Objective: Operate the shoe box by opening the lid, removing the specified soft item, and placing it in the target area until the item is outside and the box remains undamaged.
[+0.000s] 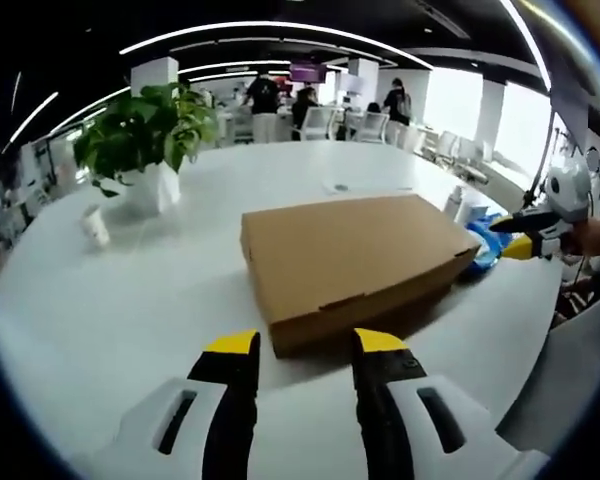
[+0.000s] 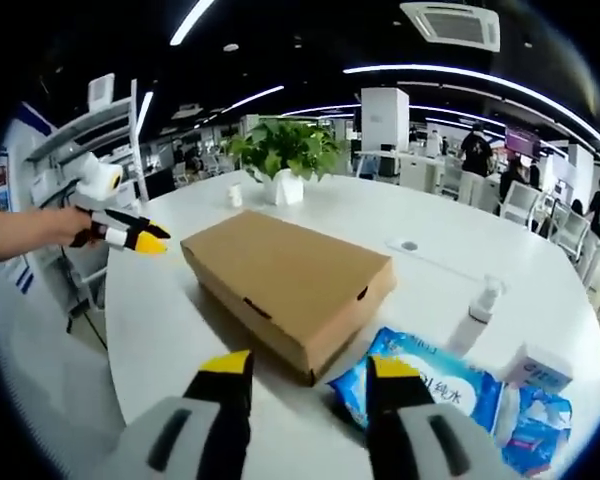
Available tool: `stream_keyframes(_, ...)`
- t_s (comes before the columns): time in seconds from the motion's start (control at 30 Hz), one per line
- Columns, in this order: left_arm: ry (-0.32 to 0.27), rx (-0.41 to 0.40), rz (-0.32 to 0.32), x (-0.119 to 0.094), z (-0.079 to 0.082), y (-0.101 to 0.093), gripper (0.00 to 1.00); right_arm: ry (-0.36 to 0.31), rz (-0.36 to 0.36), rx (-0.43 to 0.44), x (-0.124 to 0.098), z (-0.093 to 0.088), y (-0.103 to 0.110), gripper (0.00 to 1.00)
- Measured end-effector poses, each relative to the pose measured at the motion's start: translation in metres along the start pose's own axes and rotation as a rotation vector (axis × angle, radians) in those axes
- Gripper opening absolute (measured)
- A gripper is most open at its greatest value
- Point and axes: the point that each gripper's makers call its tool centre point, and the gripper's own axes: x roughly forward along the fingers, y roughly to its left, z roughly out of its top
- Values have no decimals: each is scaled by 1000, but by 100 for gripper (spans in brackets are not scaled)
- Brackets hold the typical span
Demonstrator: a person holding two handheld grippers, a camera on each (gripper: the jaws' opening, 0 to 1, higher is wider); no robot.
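White round tabletop (image 1: pixel 130 300) carries a closed box (image 1: pixel 352 262), its long axis running diagonally between both tongs. Left tongs (image 1: pixel 305 345) and right tongs (image 2: pixel 310 368) hang released, empty. Its contents are hidden.

A closed cardboard box (image 2: pixel 285 285) lies on the white tabletop (image 2: pixel 420 225) just ahead of the right hand-held gripper (image 2: pixel 308 372), whose yellow-tipped jaws stand apart. Blue wipes packs (image 2: pixel 435 385) lie right of it. The left hand-held gripper (image 2: pixel 135 237) hovers beyond, left; a potted plant (image 2: pixel 285 160) stands far ahead.
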Motion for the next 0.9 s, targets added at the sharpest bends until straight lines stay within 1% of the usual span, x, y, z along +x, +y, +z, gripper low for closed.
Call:
stream_keyframes(0.07, 2, 3, -4, -7, -2, -5, 40, -8, -24, -12, -13, 1, -3, 45)
stream_keyframes(0.13, -8, 6, -9, -14, -2, -11, 41, -7, -51, 12, -24, -1, -9, 48)
stream_keyframes(0.2, -13, 8, -15, -19, -3, -15, 41, -11, -61, 21, -33, -3, -12, 52)
stream_keyframes(0.27, -23, 9, -20, -25, -3, -21, 42, -4, -81, 3, -44, -7, -16, 53)
stream_keyframes(0.33, -30, 10, -36, -31, -2, -29, 43, -5, -94, -8, -59, -11, -17, 55)
stream_keyframes(0.37, -35, 9, -44, -33, -1, -32, 44, -5, -94, -7, -61, -12, -17, 56)
stream_keyframes(0.47, -67, -7, -75, -41, 3, -44, 45, 0, -106, -9, -77, -18, -20, 61)
stream_keyframes(0.53, -69, -4, -81, -46, 3, -50, 47, -11, -119, -4, -90, -20, -20, 63)
stream_keyframes(0.63, -77, -3, -97, -53, 2, -61, 52, -30, -135, 20, -110, -23, -17, 69)
stream_keyframes(0.7, -74, 19, -102, -58, -1, -67, 55, -36, -152, 25, -122, -27, -16, 73)
stream_keyframes(0.83, -87, 31, -107, -68, -3, -76, 62, -45, -179, 36, -143, -35, -14, 79)
stream_keyframes(0.9, -89, 28, -114, -72, -6, -79, 65, -53, -186, 58, -154, -40, -13, 82)
